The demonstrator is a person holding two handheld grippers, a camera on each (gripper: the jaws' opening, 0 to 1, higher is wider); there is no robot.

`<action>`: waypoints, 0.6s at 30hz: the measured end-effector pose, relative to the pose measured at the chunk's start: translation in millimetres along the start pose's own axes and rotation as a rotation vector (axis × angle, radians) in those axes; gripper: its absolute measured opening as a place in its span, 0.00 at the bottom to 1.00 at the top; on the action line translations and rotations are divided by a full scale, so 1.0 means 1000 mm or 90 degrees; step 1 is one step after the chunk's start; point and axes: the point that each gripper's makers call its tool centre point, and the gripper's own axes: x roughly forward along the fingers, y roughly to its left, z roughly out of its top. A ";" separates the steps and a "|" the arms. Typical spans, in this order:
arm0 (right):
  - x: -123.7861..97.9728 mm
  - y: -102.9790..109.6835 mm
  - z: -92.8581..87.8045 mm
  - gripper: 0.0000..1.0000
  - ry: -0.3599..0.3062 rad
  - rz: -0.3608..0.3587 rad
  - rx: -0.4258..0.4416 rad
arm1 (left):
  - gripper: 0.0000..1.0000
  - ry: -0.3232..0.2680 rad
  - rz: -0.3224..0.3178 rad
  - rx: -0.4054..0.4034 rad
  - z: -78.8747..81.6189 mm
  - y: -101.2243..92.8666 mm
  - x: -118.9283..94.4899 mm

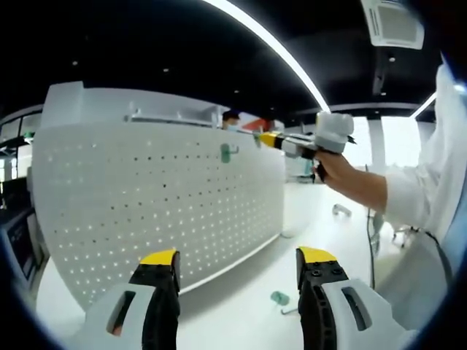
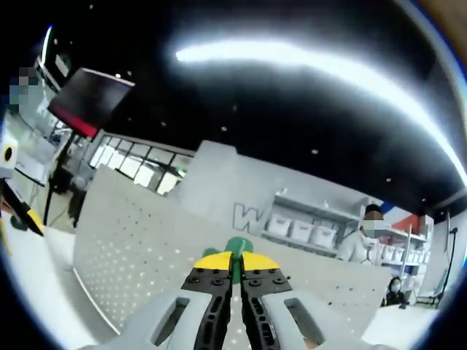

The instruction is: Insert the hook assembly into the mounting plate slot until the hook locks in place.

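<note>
Landmark = white perforated mounting plate [image 1: 160, 197], standing upright on the bench [image 1: 241, 306].

Right hand-held gripper [image 2: 235, 257]: jaws together, clamped on a green hook assembly [image 2: 237, 246] — only a bit of green shows above the yellow tips. In the left gripper view it [image 1: 257, 135] is up at the plate's upper far corner, carried by a person's hand [image 1: 337, 169]. Judgement: held high and nose-on to the plate so the hook can be lined up w/ a slot near the top edge; insertion not yet done, lock not reached.

One green hook [image 1: 226, 152] already hangs on the plate face, just below the top rail, near the right gripper's tip.

Left hand-held gripper [image 1: 237, 266]: jaws apart, holding nothing, low in front of the plate — prob. kept back to leave the work in sight.

Spare green hook [image 1: 280, 297] lies on the bench in front of the plate's near foot, beside a small metal piece [image 1: 289, 310]. Another metal part [image 1: 341, 211] lies on the bench beyond the plate's far end.
</note>
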 end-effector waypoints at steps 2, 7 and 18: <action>0.003 0.000 -0.001 0.01 -0.005 -0.002 -0.002 | 0.66 0.002 -0.002 -0.002 -0.001 -0.001 0.001; 0.010 -0.002 -0.004 0.01 -0.010 -0.016 -0.005 | 0.66 0.006 -0.006 -0.002 -0.004 -0.002 0.002; 0.019 -0.006 -0.016 0.01 -0.016 -0.029 -0.027 | 0.65 0.009 -0.007 -0.007 -0.007 -0.002 0.002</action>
